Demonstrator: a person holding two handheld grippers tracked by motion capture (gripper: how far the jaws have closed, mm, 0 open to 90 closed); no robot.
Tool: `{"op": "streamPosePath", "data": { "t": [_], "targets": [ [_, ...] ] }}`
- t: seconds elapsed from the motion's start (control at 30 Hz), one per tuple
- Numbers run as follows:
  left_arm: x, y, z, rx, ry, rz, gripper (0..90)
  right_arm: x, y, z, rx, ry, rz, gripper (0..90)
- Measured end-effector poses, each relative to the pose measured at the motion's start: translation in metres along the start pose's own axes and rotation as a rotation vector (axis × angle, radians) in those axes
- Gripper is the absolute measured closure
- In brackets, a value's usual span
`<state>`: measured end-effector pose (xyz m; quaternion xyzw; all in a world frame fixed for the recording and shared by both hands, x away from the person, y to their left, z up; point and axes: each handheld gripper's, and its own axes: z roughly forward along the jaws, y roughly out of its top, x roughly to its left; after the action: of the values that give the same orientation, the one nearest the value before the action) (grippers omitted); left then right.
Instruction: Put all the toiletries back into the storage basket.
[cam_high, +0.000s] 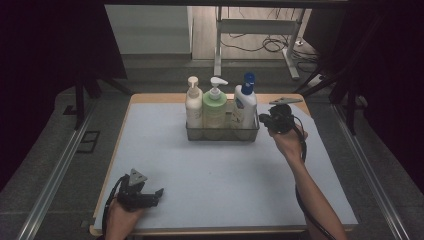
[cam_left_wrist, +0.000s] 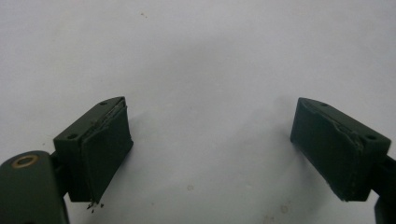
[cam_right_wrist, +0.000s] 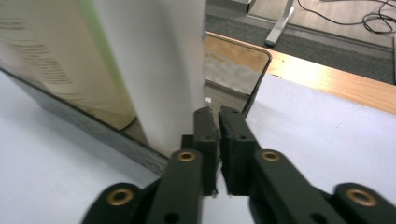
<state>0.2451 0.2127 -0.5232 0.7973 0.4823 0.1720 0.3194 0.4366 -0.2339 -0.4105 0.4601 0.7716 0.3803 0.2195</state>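
A dark see-through basket (cam_high: 222, 134) stands at the back middle of the white mat and holds three pump bottles: a cream one (cam_high: 193, 102), a green one (cam_high: 215, 105) and a white one with a blue cap (cam_high: 245, 102). My right gripper (cam_high: 263, 119) is at the basket's right end. In the right gripper view its jaws (cam_right_wrist: 219, 116) are shut, and the basket's thin end wall (cam_right_wrist: 233, 65) runs down between the pads, beside the white bottle (cam_right_wrist: 154, 60). My left gripper (cam_high: 159, 192) rests low at the front left, open (cam_left_wrist: 210, 140), with bare mat between its pads.
The white mat (cam_high: 215, 175) covers a wooden table whose edge (cam_right_wrist: 327, 79) shows behind the basket. Metal rails run along both sides of the table. A desk frame and cables stand on the floor beyond.
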Motion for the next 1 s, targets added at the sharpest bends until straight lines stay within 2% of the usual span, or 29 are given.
{"op": "streamPosePath", "data": {
  "t": [0.27,0.7,0.87,1.0],
  "targets": [
    [0.0,0.0,0.0,0.0,0.0,0.0,12.0,-0.007,0.005,0.022,0.023,-0.028,0.017,89.4],
    [0.0,0.0,0.0,0.0,-0.001,0.0,12.0,-0.013,0.006,0.053,0.045,-0.01,0.051,89.3],
    [0.0,0.0,0.0,0.0,-0.001,-0.001,12.0,-0.011,0.004,0.061,0.061,0.01,0.056,89.4],
    [0.0,0.0,0.0,0.0,-0.001,-0.001,12.0,-0.006,0.002,0.065,0.071,0.003,0.055,89.5]
  ]
}}
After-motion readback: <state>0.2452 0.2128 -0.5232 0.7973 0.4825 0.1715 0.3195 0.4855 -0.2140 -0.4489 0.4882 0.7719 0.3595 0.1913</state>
